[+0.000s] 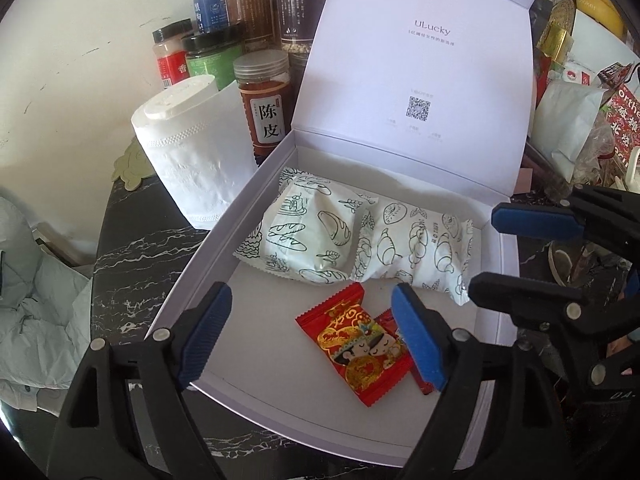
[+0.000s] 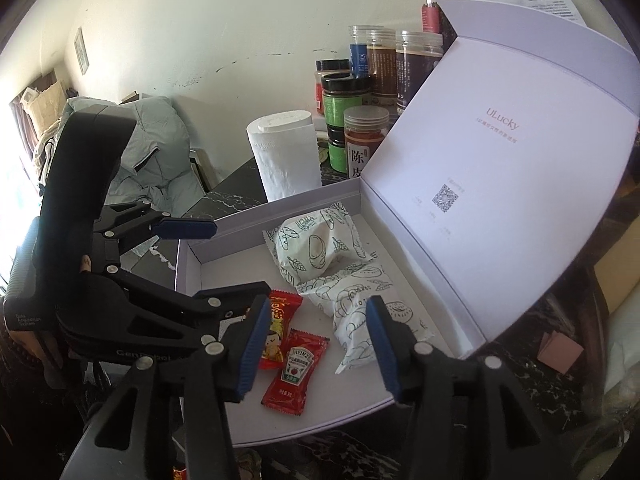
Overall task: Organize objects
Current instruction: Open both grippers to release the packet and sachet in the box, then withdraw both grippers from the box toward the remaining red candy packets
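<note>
White box (image 1: pixel 224 248) sits open on the dark marble table (image 1: pixel 132 256), hinged lid (image 1: pixel 420 60) standing up at the far side, "ULucky" print and a QR code on its inner face.

Box contents, largest first:
- Two white bread packets with line-drawn pastries. One (image 1: pixel 308 232) lies toward 11 o'clock of the box floor in the left wrist view; the other (image 1: pixel 416 256) sits at 1 o'clock, its edge touching the first.
- Red candy wrapper (image 1: pixel 360 344) with a cartoon couple, flat on the floor at 6 o'clock, well apart from the left wall.
- Red ketchup sachet (image 2: pixel 296 368), Heinz label, just beside the candy; in the left wrist view mostly hidden behind a blue pad.

Outside the box, at 10 to 11 o'clock: a paper roll (image 1: pixel 188 152) standing upright near the box's left wall; behind it a cluster of lidded jars (image 1: pixel 240 32) against the wall, the nearest a brown-filled jar (image 1: pixel 266 108) with a white label.

Left gripper (image 1: pixel 312 332): jaws spread wide over the candy wrapper, pads not pressing on it; released.
Right gripper (image 2: pixel 316 352): jaws parted above the ketchup sachet, nothing pinched; released.
</note>
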Motion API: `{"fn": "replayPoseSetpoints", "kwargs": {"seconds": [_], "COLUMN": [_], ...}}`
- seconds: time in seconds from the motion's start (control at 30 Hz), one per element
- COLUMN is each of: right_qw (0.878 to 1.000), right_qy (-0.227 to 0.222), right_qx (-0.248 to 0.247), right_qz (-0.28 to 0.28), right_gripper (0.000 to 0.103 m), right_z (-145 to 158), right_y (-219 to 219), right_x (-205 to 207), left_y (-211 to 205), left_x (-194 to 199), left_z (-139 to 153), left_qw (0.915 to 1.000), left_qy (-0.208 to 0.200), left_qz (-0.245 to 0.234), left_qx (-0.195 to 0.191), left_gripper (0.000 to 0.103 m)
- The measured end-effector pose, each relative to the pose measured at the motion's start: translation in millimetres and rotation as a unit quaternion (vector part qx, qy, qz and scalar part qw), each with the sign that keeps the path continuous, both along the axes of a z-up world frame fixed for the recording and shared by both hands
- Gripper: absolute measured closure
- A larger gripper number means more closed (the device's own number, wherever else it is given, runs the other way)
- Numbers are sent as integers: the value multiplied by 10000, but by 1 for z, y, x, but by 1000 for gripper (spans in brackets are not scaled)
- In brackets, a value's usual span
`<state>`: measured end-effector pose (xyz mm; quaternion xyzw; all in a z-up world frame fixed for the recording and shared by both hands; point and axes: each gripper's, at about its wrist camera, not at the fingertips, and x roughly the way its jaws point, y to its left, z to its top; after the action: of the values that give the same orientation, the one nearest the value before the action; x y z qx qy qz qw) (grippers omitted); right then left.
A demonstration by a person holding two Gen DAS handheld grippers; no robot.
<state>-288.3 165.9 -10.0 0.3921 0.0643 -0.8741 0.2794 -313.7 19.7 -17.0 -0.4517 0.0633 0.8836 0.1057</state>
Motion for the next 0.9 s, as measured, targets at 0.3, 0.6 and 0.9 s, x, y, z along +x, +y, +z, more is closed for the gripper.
{"fn": "replayPoseSetpoints", "kwargs": {"seconds": [0.3, 0.6, 0.9], "right_qw": [9992, 9954, 9931], "right_qy": [314, 681, 872], "right_qx": [-66, -270, -217], "right_qz": [-229, -620, -751], "right_gripper": [42, 28, 17], "right_z": [27, 55, 73], "right_y": [8, 21, 26], "right_x": [29, 59, 94], "left_y": [2, -1, 5], "left_x": [46, 80, 115], "left_z": [30, 58, 81], "left_qw": [9994, 9974, 9946], "left_qy": [343, 669, 996], "left_qz": [84, 263, 273], "left_qx": [25, 96, 27], "left_gripper": [14, 10, 5]}}
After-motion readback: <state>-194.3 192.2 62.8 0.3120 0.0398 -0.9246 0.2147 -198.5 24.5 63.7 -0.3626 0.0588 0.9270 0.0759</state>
